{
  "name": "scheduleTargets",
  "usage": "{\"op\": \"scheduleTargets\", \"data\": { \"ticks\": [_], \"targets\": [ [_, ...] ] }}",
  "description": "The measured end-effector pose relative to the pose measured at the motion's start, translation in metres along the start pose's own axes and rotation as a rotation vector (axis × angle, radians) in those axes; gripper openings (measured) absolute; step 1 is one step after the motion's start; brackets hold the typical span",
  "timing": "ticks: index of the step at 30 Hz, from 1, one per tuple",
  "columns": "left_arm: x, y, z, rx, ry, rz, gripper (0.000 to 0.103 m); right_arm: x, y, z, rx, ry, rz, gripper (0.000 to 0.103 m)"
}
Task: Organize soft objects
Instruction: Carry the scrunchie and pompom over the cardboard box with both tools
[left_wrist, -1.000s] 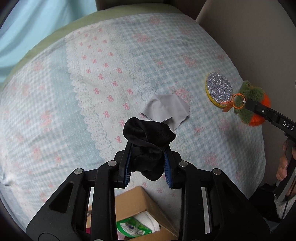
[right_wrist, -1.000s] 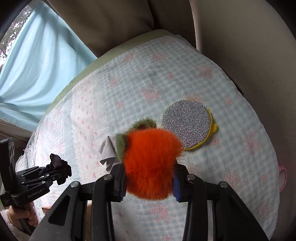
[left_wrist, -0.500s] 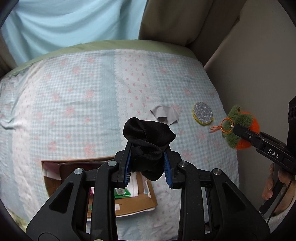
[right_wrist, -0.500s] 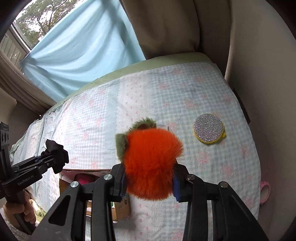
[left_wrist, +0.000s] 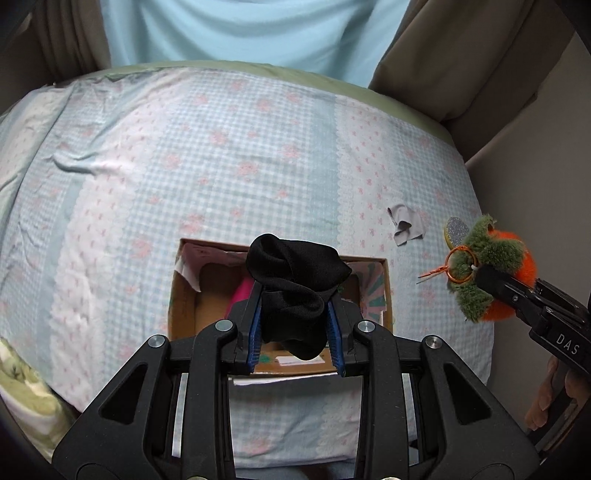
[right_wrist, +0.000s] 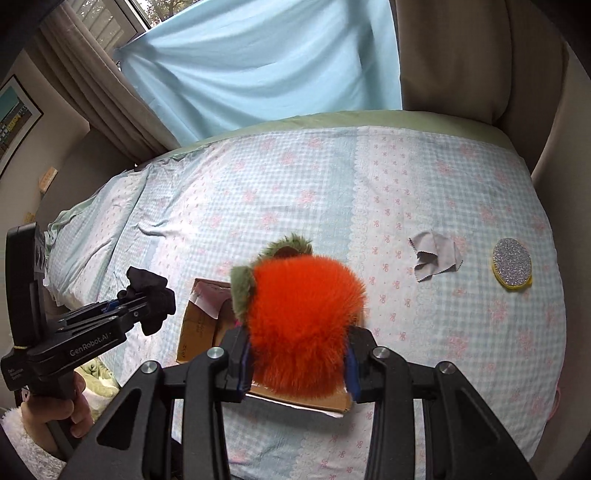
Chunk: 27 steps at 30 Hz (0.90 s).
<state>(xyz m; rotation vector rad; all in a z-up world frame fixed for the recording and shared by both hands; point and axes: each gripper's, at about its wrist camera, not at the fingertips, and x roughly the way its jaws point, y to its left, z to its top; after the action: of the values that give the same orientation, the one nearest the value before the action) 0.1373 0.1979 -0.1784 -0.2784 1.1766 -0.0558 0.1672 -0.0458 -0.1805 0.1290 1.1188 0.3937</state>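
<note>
**Both tongs loaded over the box**

Checked bedspread (left_wrist: 258, 166) carries a cardboard box (left_wrist: 184, 295). Above the box, left tongs (left_wrist: 295, 332) clamp a black sock (left_wrist: 295, 280); right tongs (right_wrist: 299, 365), beside it, pinch an orange plush toy (right_wrist: 303, 325). Likely next: lower, release inside.

Checked bed (left_wrist: 229, 155) carries cardboard box (left_wrist: 183, 295), grey cloth (left_wrist: 406, 227), glitter disc (right_wrist: 512, 264)

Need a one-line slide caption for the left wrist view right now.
Left gripper holds a black sock over the open cardboard box on the bed.
</note>
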Motion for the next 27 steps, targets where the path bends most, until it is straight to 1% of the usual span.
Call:
{"op": "scheduleTargets", "data": {
  "ticks": [4,6,10,12,18,21,23,27],
  "targets": [
    [0.019,0.039,-0.005,0.006,0.046,0.005,0.026,0.029,0.032,-0.005,0.031,0.037,-0.020,0.036],
    [0.033,0.054,-0.008,0.026,0.073,0.012,0.026,0.047,0.043,-0.009,0.054,0.057,-0.035,0.036],
    [0.065,0.074,-0.013,0.065,0.132,0.018,0.026,0.085,0.062,-0.016,0.092,0.111,-0.069,0.036],
    [0.080,0.079,-0.016,0.072,0.160,0.008,0.026,0.103,0.067,-0.019,0.112,0.140,-0.083,0.035],
    [0.121,0.078,-0.026,0.135,0.231,0.001,0.026,0.150,0.073,-0.026,0.126,0.236,-0.124,0.035],
    [0.137,0.073,-0.034,0.174,0.262,0.010,0.026,0.171,0.069,-0.026,0.133,0.281,-0.132,0.036],
    [0.148,0.071,-0.038,0.181,0.282,0.009,0.026,0.184,0.064,-0.027,0.136,0.311,-0.134,0.036],
    [0.167,0.066,-0.045,0.214,0.323,0.012,0.026,0.205,0.054,-0.026,0.152,0.345,-0.129,0.036]
  ]
}}
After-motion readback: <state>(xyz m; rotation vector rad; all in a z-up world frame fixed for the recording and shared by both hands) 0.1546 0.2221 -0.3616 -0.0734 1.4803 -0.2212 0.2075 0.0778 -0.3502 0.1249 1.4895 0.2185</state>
